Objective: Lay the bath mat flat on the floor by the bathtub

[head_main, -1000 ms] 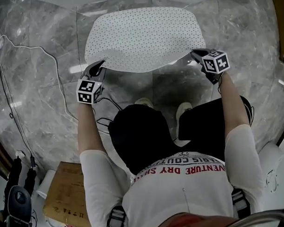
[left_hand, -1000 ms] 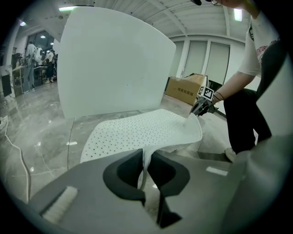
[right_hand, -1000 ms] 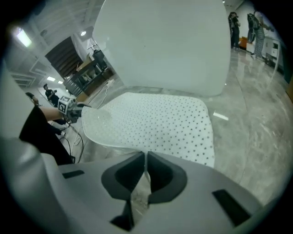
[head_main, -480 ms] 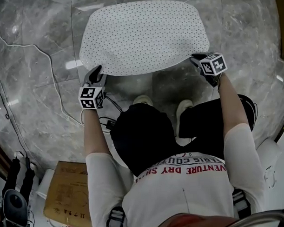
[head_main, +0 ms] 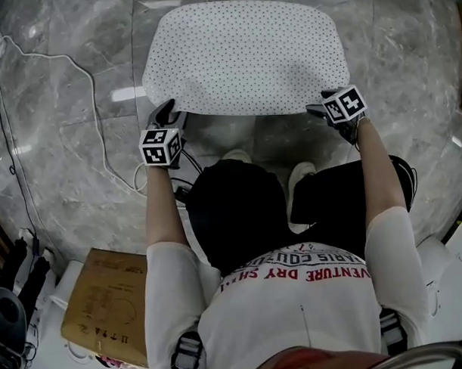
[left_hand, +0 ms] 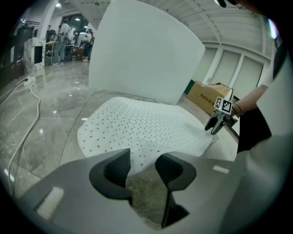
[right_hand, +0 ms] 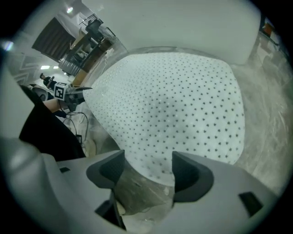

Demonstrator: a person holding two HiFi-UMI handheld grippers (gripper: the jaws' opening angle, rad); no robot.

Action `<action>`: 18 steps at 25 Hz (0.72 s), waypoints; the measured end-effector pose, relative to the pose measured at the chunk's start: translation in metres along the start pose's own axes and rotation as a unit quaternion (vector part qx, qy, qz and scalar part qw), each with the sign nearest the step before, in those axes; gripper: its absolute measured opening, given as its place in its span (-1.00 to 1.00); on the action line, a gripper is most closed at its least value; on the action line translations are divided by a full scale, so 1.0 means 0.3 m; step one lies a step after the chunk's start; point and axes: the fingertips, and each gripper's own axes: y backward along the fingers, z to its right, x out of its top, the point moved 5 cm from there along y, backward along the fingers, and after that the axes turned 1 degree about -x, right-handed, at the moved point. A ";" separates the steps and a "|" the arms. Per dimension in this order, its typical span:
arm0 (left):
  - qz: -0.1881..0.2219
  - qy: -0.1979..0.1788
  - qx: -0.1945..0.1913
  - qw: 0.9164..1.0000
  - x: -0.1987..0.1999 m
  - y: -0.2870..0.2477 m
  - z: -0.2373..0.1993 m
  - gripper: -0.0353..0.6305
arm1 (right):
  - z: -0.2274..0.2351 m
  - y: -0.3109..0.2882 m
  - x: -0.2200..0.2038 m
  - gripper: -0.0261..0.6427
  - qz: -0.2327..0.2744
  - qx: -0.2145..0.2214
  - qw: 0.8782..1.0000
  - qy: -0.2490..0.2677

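The white dotted bath mat [head_main: 241, 55] lies spread on the grey marble floor, its far edge against the white bathtub wall [left_hand: 146, 50]. My left gripper [head_main: 166, 110] is at the mat's near-left corner. Its jaws are opening, and the mat's edge [left_hand: 142, 128] lies just past the tips with nothing pressed between the pads. My right gripper [head_main: 317, 107] is at the near-right corner. Its jaws are opening wide; the mat's edge [right_hand: 174, 100] reaches between them without touching either pad. Each gripper view shows the other gripper across the mat: the right gripper [left_hand: 215, 128] and the left gripper [right_hand: 80, 95].
A white cable [head_main: 92, 101] snakes over the floor left of the mat. A cardboard box [head_main: 106, 305] sits at the lower left, near dark gear [head_main: 9, 316]. The person's shoes [head_main: 300, 174] stand just behind the mat's near edge. Another box [left_hand: 206, 93] stands beyond the tub.
The mat's near edge, held up by both grippers a second ago, has come down flat on the floor. Both grippers have opened and let go of the corners.
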 end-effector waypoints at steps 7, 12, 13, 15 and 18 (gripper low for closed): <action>-0.017 -0.041 -0.040 0.998 0.040 0.066 0.038 -0.40 | -0.082 0.112 0.168 0.02 0.066 0.031 0.997 0.012; -0.029 -0.108 -0.107 0.988 0.057 0.126 0.060 -0.35 | -0.092 0.123 0.206 0.02 0.083 0.023 0.996 0.023; -0.035 -0.117 -0.117 0.986 0.063 0.134 0.061 -0.33 | -0.092 0.126 0.209 0.02 0.088 0.021 0.996 0.023; -0.039 -0.122 -0.140 0.982 0.077 0.153 0.072 -0.25 | -0.095 0.126 0.213 0.02 0.095 0.018 0.995 0.024; -0.026 -0.085 -0.164 0.982 0.104 0.203 0.079 0.30 | -0.112 0.121 0.227 0.02 0.101 0.020 0.994 0.030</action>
